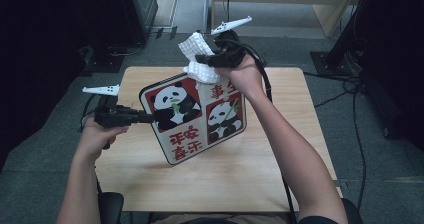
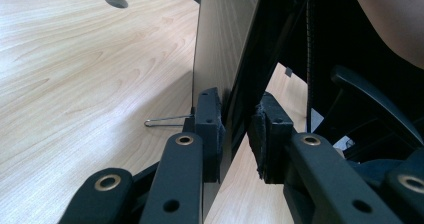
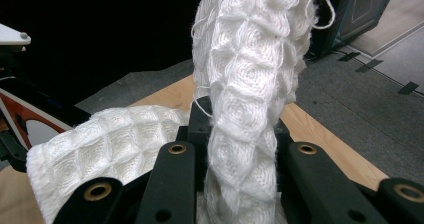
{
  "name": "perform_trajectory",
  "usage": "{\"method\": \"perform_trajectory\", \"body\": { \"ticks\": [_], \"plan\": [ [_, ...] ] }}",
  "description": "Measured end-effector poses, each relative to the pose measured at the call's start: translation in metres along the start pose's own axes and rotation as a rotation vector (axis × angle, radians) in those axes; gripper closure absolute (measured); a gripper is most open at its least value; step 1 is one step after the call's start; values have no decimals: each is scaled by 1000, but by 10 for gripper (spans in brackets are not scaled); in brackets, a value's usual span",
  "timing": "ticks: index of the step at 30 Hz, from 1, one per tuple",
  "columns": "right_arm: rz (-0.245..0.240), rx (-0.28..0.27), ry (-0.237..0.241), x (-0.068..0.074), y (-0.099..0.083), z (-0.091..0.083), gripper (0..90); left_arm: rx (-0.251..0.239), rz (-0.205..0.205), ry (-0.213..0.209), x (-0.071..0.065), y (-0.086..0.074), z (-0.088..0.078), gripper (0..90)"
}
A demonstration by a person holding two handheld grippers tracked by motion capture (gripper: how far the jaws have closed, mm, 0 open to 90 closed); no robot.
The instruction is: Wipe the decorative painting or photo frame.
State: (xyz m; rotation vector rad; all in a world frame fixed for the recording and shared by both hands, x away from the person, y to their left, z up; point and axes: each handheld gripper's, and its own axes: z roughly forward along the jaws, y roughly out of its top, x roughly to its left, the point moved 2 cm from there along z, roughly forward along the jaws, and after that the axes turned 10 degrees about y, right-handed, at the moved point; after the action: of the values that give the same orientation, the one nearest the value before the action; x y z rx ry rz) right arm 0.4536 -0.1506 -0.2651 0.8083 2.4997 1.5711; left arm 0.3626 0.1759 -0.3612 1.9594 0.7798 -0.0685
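Observation:
A square board printed with pandas and red characters is held tilted up over the wooden table. My left gripper is shut on its left edge. In the left gripper view the thin board runs edge-on between the pads, which press on it from both sides. My right gripper is shut on a white waffle-weave cloth at the board's top edge. In the right gripper view the cloth stands up bunched between the jaws and spills out to the left.
A thin wire loop juts from the board's back near the left pad. The tabletop has a round cable hole. Grey carpet with cables surrounds the table, and dark equipment stands at the back left.

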Motion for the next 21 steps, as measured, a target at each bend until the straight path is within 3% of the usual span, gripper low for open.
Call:
{"method": "perform_trajectory", "body": {
  "ticks": [21],
  "plan": [
    [32,-7,-58,-23,-6,-21,742,2,-3,0,1,0,0,757]
  ]
}}
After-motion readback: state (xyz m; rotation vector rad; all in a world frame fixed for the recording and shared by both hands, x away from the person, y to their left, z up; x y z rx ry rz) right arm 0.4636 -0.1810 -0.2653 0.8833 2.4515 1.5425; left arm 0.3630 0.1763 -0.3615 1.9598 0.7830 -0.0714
